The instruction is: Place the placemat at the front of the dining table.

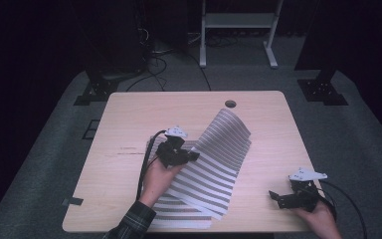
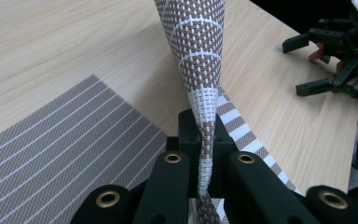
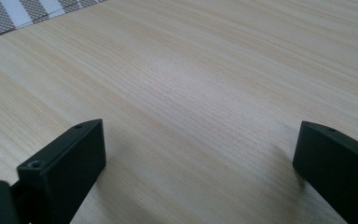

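Observation:
A striped woven placemat (image 1: 219, 154), grey-brown with white bands, lies partly on the wooden table (image 1: 189, 107), its left edge lifted and curling over toward the right. My left gripper (image 1: 191, 155) is shut on that lifted edge; in the left gripper view the mat (image 2: 200, 60) rises as a narrow fold from between the black jaws. A flat part of the mat (image 2: 60, 149) still rests on the table. My right gripper (image 1: 274, 197) stands open low over bare wood near the table's front right, nothing between its fingers (image 3: 70, 163). A corner of the mat (image 3: 23, 11) shows at far left there.
A round cable hole (image 1: 230, 104) sits near the table's far edge. Behind the table are a white stand (image 1: 238, 30), dark equipment and cables on grey carpet. The right gripper (image 2: 307, 65) appears farther off in the left gripper view.

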A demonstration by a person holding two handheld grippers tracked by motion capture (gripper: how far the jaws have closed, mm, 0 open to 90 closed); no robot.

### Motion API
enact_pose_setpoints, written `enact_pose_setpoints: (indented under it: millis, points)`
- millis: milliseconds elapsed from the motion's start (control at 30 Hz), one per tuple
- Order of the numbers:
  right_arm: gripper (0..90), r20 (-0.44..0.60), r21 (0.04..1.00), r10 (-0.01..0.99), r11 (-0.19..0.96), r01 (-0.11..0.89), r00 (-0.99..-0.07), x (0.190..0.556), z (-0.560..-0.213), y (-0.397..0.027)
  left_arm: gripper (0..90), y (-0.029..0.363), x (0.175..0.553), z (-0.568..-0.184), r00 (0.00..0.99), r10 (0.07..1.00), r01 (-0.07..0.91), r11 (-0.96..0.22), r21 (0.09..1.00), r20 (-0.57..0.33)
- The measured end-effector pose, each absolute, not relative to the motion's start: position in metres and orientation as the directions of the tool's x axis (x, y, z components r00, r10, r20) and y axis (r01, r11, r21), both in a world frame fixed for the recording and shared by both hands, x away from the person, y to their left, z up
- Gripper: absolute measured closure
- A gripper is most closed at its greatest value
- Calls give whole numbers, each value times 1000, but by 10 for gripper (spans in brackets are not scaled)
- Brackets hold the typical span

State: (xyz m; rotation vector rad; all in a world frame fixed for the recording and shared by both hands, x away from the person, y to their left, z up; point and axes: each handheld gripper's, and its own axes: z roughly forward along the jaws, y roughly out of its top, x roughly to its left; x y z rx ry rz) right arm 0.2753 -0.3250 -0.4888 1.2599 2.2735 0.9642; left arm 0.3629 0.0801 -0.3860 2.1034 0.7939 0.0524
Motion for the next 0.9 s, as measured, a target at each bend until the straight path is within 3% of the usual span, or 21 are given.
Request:
enact_pose_setpoints:
  millis: [900]
  points:
    - [12,13,713,840,373,594,-542,275,-489,-325,888,0,383,-419,794,524,544,-387,745,-307]
